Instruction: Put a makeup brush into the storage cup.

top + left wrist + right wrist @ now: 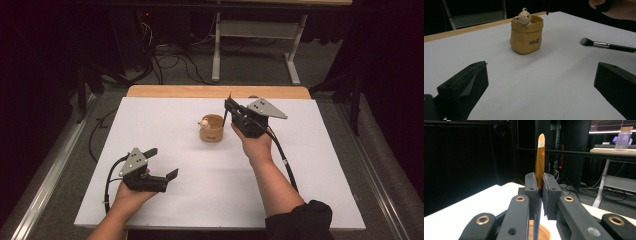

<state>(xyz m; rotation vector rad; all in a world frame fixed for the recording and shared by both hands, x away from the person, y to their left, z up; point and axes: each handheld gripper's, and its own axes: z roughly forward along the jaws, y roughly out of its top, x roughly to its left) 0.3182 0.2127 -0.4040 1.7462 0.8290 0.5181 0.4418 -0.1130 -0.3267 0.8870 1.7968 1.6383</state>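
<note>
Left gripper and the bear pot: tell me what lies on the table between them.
Nothing: bare white table runs from the open left gripper to the pot in the left gripper view; the brush lies off to the side.

We see white table (165, 200) with wooden far edge; on it yellow bear pot (526, 35) and makeup brush (607, 45) (well apart).

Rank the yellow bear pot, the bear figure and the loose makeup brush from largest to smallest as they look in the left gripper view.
1. Yellow bear pot, clearly the bulkiest.
2. Makeup brush: longer than the bear but thin, and cut by the frame edge, so unsure.
3. Bear figure.
</note>
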